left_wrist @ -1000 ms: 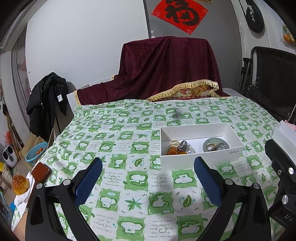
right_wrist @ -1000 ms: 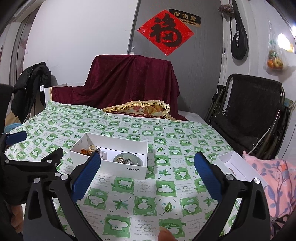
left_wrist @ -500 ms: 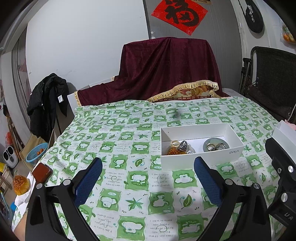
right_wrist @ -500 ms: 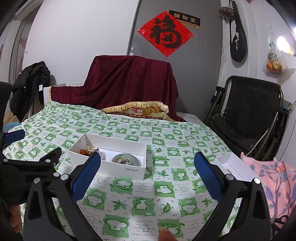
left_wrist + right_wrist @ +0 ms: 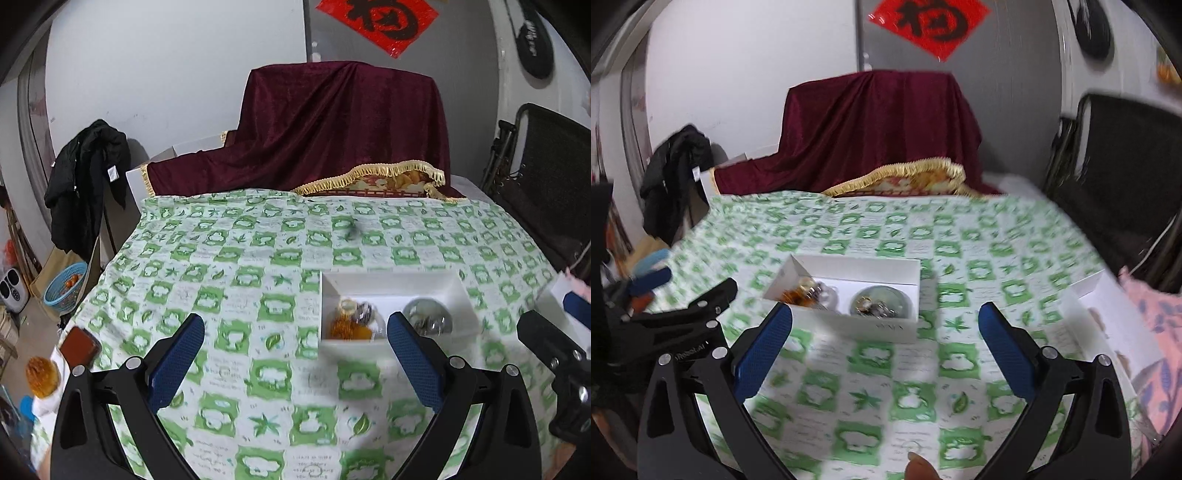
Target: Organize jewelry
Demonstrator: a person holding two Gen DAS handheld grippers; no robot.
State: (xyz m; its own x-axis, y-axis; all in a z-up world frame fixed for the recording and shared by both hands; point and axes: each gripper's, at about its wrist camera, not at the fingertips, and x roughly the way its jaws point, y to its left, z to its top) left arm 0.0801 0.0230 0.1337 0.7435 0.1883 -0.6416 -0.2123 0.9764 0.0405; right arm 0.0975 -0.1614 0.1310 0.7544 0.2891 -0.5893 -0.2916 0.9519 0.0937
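A surface covered by a green-and-white patterned cloth (image 5: 236,258) fills both views, with a dark red drape (image 5: 343,129) heaped at its far end; on the cloth, near the middle, a white open box (image 5: 886,326) is set, and a second white box (image 5: 1108,314) lies well apart to the right, beside pink floral fabric (image 5: 1156,332); the left gripper (image 5: 295,358) is held low over the cloth with its fingers (image 5: 177,363) spread wide and nothing between them, the white box lying just ahead and to its right; the right gripper (image 5: 884,350) is likewise held with fingers (image 5: 1004,350) spread and empty, the box lying just ahead between them; inside the box a small greenish round dish (image 5: 881,304) carrying metal rings is seen on the right, and a loose clump of jewelry (image 5: 351,321), amber beads with a pale ring and a silvery piece, on the left; both views are blurred, so single pieces cannot be told apart; the pieces are judged light, hard and slippery, and beaded strands limp and liable to snag or trail; a ring would best be pinched across its band, a strand taken at a bunched part; the dish is judged fragile and best taken at its rim.
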